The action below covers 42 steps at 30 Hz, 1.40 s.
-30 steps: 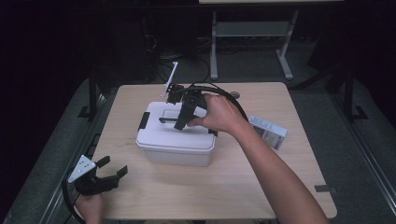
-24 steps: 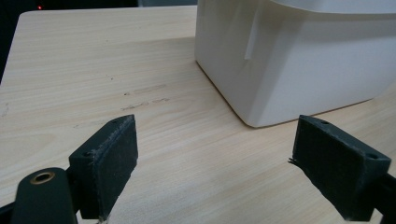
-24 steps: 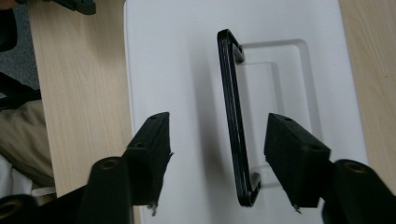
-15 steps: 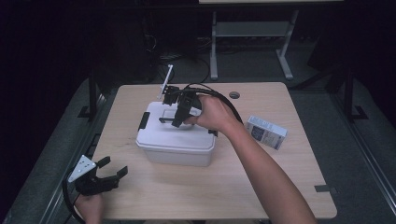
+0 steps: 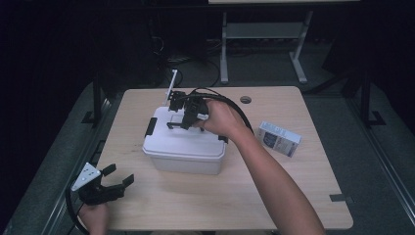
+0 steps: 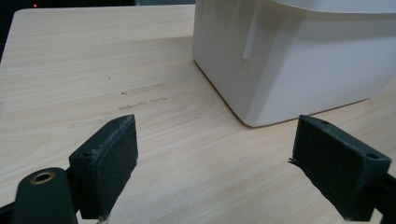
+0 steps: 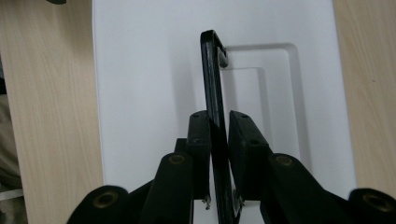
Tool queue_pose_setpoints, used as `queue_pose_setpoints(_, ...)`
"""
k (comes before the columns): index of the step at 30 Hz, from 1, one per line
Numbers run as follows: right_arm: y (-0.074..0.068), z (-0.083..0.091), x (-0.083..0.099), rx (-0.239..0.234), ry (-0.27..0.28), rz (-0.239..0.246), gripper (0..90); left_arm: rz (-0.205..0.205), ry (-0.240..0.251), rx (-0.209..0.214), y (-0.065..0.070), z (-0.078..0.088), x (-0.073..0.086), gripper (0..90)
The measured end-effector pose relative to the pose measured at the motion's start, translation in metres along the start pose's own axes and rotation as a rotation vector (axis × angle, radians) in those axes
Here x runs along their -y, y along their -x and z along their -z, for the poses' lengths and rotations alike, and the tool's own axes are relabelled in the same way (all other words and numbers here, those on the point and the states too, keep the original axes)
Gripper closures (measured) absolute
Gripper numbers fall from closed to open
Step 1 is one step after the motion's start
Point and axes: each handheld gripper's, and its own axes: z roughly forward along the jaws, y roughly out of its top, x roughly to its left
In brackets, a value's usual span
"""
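A white lidded box stands mid-table, its black carry handle raised upright from the lid. My right gripper reaches over the lid from the right. In the right gripper view its jaws have just been closing and my right gripper now pinches the thin black handle above the white lid. At the table's near left corner my left gripper rests open. In the left gripper view my left gripper has bare table between its pads, and the box wall stands just ahead.
A small blue-and-white carton lies on the table to the right of the box. A round cable hole sits near the far edge. The wooden table has open surface along its near side.
My right hand has shifted slightly left over the lid and its jaws have come together on the raised handle. The left gripper has not moved.
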Motion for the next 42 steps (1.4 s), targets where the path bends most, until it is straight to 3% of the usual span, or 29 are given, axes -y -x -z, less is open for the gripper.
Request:
queue_pose_setpoints(7,0.002,0.001,-0.001,0.021,0.001,0.021,81.0,0.003,-0.003,0.005,0.0,-0.001,0.0,13.2)
queue_pose_setpoints(16,0.009,0.001,-0.001,-0.005,0.008,0.035,83.3,0.024,0.018,0.008,-0.003,0.001,0.001,13.2)
queue_pose_setpoints(22,0.013,0.001,-0.001,-0.018,0.013,0.057,84.4,0.013,0.017,0.006,-0.001,0.001,0.001,13.2)
queue_pose_setpoints(42,0.019,0.004,0.0,-0.05,0.035,0.049,84.9,0.022,0.026,0.003,-0.002,0.002,0.001,13.1)
